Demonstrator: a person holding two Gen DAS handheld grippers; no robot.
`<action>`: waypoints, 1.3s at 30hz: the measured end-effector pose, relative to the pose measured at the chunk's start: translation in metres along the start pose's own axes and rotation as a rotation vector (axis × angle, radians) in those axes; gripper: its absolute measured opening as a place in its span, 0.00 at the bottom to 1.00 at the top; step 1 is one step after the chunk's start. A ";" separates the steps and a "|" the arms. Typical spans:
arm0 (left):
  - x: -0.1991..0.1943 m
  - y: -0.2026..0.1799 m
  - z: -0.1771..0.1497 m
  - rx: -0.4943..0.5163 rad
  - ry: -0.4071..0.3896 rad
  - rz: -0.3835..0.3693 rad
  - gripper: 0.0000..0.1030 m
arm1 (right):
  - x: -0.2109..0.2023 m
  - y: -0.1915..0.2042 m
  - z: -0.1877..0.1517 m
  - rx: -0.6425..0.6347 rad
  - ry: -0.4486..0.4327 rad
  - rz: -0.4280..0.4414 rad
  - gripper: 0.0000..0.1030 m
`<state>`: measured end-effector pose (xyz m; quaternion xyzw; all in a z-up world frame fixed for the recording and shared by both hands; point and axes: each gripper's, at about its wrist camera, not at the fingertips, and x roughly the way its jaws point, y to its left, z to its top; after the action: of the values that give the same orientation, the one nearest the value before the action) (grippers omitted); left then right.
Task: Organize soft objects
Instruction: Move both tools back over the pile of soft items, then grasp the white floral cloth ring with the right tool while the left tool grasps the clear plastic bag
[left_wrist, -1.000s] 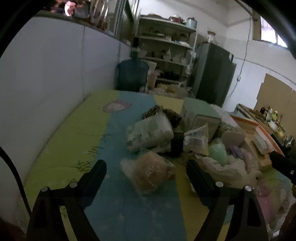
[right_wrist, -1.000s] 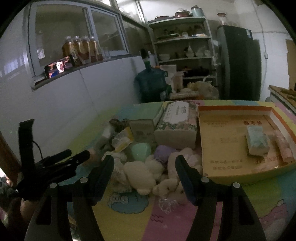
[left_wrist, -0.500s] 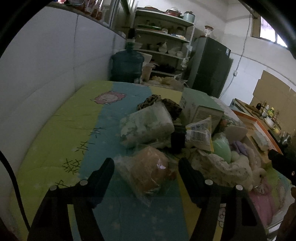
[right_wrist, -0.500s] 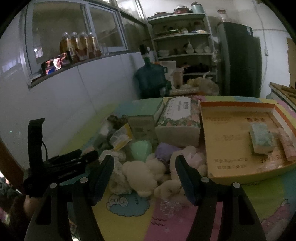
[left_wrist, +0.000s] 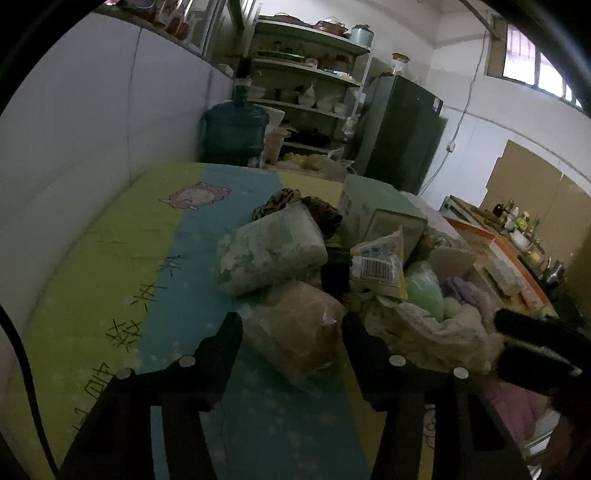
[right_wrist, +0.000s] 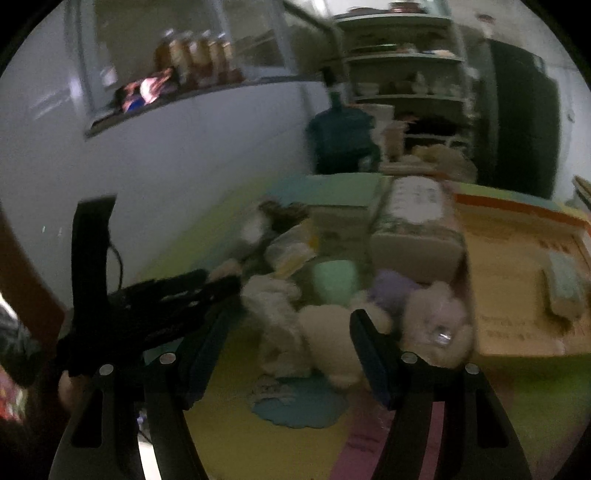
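Note:
A brown soft object in a clear plastic bag (left_wrist: 299, 328) lies on the colourful mat, between the fingers of my open left gripper (left_wrist: 291, 332). Behind it lies a white patterned soft pack (left_wrist: 271, 251). A heap of plush toys and soft things (right_wrist: 332, 317) sits mid-table; a green one (left_wrist: 424, 291) and a cream one (right_wrist: 325, 332) show. My right gripper (right_wrist: 288, 332) is open and empty, hovering in front of the cream plush. The right wrist view is blurred.
A shallow orange-rimmed cardboard tray (right_wrist: 517, 258) with a small pack in it lies at the right. Tissue boxes (right_wrist: 417, 225) stand behind the heap. A blue water jug (left_wrist: 234, 129), shelves and a dark fridge (left_wrist: 402, 129) stand beyond the table; a white wall runs along the left.
My left gripper has moved forward so the bagged brown object now sits between its fingers. My right gripper has moved closer to the plush heap.

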<state>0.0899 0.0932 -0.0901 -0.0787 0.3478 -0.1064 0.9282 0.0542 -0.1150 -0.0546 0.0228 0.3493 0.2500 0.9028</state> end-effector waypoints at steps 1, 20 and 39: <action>0.000 0.000 0.000 0.001 -0.001 -0.005 0.52 | 0.003 0.004 0.001 -0.018 0.008 0.000 0.51; -0.009 0.004 -0.004 -0.006 -0.024 -0.052 0.49 | 0.028 0.010 0.006 -0.072 0.044 -0.016 0.06; -0.022 -0.003 -0.004 0.010 0.001 -0.084 0.51 | -0.014 0.021 0.018 -0.060 -0.061 0.039 0.06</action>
<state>0.0712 0.0957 -0.0787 -0.0889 0.3441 -0.1472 0.9231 0.0482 -0.1010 -0.0279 0.0099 0.3134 0.2773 0.9082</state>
